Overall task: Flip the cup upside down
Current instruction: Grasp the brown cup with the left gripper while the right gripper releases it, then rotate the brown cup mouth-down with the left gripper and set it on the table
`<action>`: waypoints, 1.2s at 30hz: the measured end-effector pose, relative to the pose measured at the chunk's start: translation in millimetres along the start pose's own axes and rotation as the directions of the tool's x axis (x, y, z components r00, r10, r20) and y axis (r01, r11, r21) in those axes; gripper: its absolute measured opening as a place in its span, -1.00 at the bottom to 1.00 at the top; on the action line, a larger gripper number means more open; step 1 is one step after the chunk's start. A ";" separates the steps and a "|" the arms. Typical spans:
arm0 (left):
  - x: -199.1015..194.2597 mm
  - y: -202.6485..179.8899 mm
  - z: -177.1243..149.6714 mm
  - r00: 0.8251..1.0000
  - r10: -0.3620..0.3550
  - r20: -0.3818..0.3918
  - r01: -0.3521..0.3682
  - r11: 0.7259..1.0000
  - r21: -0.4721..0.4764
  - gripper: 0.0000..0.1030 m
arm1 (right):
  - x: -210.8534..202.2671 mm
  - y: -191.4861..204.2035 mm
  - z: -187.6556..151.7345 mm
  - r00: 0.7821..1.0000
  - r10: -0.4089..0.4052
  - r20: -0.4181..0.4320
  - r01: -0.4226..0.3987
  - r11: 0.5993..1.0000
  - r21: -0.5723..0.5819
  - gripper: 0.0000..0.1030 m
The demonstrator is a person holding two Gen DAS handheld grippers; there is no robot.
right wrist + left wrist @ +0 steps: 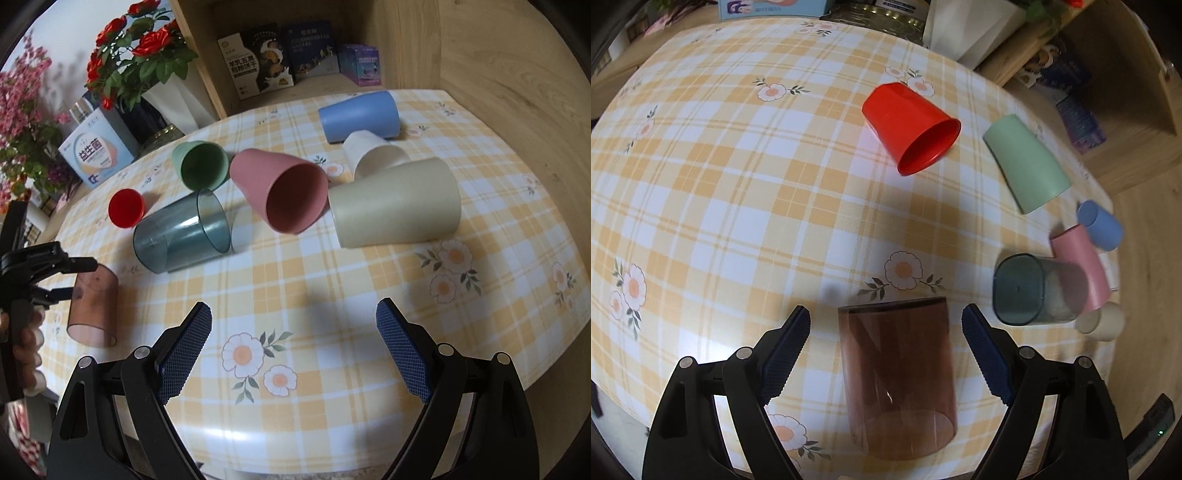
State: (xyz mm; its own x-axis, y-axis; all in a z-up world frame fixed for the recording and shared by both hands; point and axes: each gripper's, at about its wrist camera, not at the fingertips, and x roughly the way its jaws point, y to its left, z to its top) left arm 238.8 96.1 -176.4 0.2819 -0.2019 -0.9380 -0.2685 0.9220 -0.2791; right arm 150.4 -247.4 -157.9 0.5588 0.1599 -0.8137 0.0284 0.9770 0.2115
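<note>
Brown translucent plastic marks the cup (897, 376) in hand here: it sits on the checked surface (738, 206) between the two spread fingers of the left gripper (886, 332), its closed base seemingly uppermost and its open rim toward the camera. From the right wrist view it looks upside down already, though the fisheye makes its exact tilt hard to judge. The left gripper's pads stand apart on either side of it, neither one touching the wall. The right gripper (293, 332) hovers with its fingers wide apart over bare cloth, holding nothing.

Other cups lie on their sides nearby: a red cup (910, 127), a green cup (1027, 162), a teal translucent cup (1027, 290), a pink cup (284, 192) and a beige cup (397, 203).

By my judgement the step is either a release just made or an approach to grasp. If the brown cup stands settled, the next move calls for choosing a toppled cup, closing squarely across its wall and turning it rim-down.
</note>
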 end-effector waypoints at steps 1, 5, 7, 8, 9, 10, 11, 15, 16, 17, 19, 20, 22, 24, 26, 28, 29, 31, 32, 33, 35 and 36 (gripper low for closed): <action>1.3 -0.1 0.5 1.000 0.012 -0.005 -0.012 1.000 0.000 0.59 | 1.2 0.1 -1.5 1.000 0.002 -0.004 -0.002 1.000 0.002 0.70; 10.5 -2.5 1.6 0.999 0.031 -0.028 -0.031 0.999 -0.009 0.59 | 4.0 3.2 -4.1 1.000 0.009 -0.014 -0.009 1.000 -0.003 0.70; 14.8 -1.9 0.9 0.999 0.033 -0.034 -0.034 0.999 -0.021 0.52 | 5.1 4.4 -5.6 1.000 0.014 -0.021 -0.014 1.000 -0.005 0.70; 16.4 -1.2 0.5 0.999 0.031 -0.038 -0.032 0.999 -0.023 0.42 | 5.2 5.1 -5.9 1.000 0.014 -0.022 -0.014 1.000 -0.007 0.70; 17.6 -0.5 -0.8 0.999 0.025 -0.044 -0.027 0.999 -0.024 0.36 | 5.0 5.5 -6.3 1.000 0.013 -0.024 -0.014 1.000 -0.008 0.70; 18.1 0.2 -1.6 0.999 0.018 -0.049 -0.019 0.999 -0.027 0.23 | 5.0 5.7 -6.8 1.000 0.014 -0.025 -0.014 1.000 -0.008 0.70; 17.9 1.4 -2.2 0.999 0.009 -0.048 -0.010 1.000 -0.027 0.23 | 4.8 5.6 -7.3 1.000 0.014 -0.026 -0.014 1.000 -0.007 0.70; 12.1 6.2 -9.0 0.999 -0.024 -0.033 0.023 1.000 -0.017 0.22 | 4.4 6.0 -7.5 1.000 0.014 -0.028 -0.014 1.000 -0.002 0.70; 8.3 6.9 -11.7 0.999 -0.037 -0.024 0.037 0.999 -0.004 0.22 | 4.2 6.7 -7.8 1.000 0.014 -0.027 -0.015 1.000 -0.002 0.70; 4.2 7.0 -14.4 0.999 -0.046 -0.013 0.046 0.999 0.009 0.22 | 3.9 7.3 -7.9 1.000 0.017 -0.026 -0.017 1.000 -0.003 0.70; -7.7 7.6 -21.3 0.998 -0.067 0.019 0.066 0.997 0.050 0.22 | 4.1 8.9 -8.0 1.000 0.018 -0.025 -0.018 1.000 -0.008 0.70; -14.2 8.2 -25.2 0.997 -0.071 0.042 0.068 0.995 0.068 0.21 | 4.3 10.0 -8.2 0.999 0.019 -0.026 -0.019 1.000 -0.011 0.70; -25.1 9.7 -31.9 0.994 -0.067 0.092 0.058 0.993 0.103 0.21 | 4.8 11.9 -8.9 0.999 0.021 -0.028 -0.021 1.000 -0.015 0.70; -35.3 12.1 -38.0 0.987 -0.050 0.151 0.029 0.990 0.138 0.21 | 5.4 14.8 -9.6 0.999 0.021 -0.031 -0.021 1.000 -0.021 0.70; -40.6 16.3 -40.7 0.982 -0.038 0.186 0.013 0.990 0.137 0.20 | 5.7 16.8 -10.1 0.999 0.021 -0.034 -0.022 0.999 -0.027 0.70; -43.2 21.8 -39.5 0.978 -0.035 0.206 0.010 0.992 0.123 0.20 | 5.1 20.0 -10.8 0.999 0.021 -0.035 -0.022 0.999 -0.035 0.70; -44.5 24.0 -38.3 0.975 -0.032 0.218 0.007 0.993 0.116 0.20 | 4.6 21.2 -11.0 0.999 0.021 -0.035 -0.022 0.999 -0.040 0.70; -46.8 25.8 -35.8 0.969 -0.017 0.248 -0.012 0.993 0.115 0.20 | 3.0 22.4 -11.4 0.999 0.019 -0.033 -0.021 0.999 -0.045 0.70; -48.3 26.6 -35.3 0.965 -0.009 0.264 -0.023 0.993 0.118 0.20 | 2.2 22.6 -11.7 0.999 0.018 -0.032 -0.019 0.999 -0.044 0.70; -50.1 26.5 -33.8 0.959 -0.001 0.283 -0.035 0.992 0.122 0.20 | 1.6 22.2 -11.9 0.999 0.016 -0.031 -0.018 0.999 -0.043 0.70; -51.3 26.2 -31.2 0.953 0.009 0.303 -0.048 0.991 0.123 0.19 | 0.4 21.2 -12.3 0.999 0.011 -0.030 -0.012 0.999 -0.039 0.70; -51.3 26.4 -30.4 0.952 0.009 0.307 -0.049 0.991 0.123 0.19 | 0.0 20.8 -12.4 1.000 0.009 -0.030 -0.010 0.999 -0.037 0.70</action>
State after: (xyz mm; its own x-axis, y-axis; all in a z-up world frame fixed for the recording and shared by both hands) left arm 189.2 120.8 -142.0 0.5487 -0.0824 -0.8320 -0.1666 0.9644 -0.2054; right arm 140.7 -225.3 -160.3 0.5341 0.1730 -0.8275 -0.0078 0.9798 0.1998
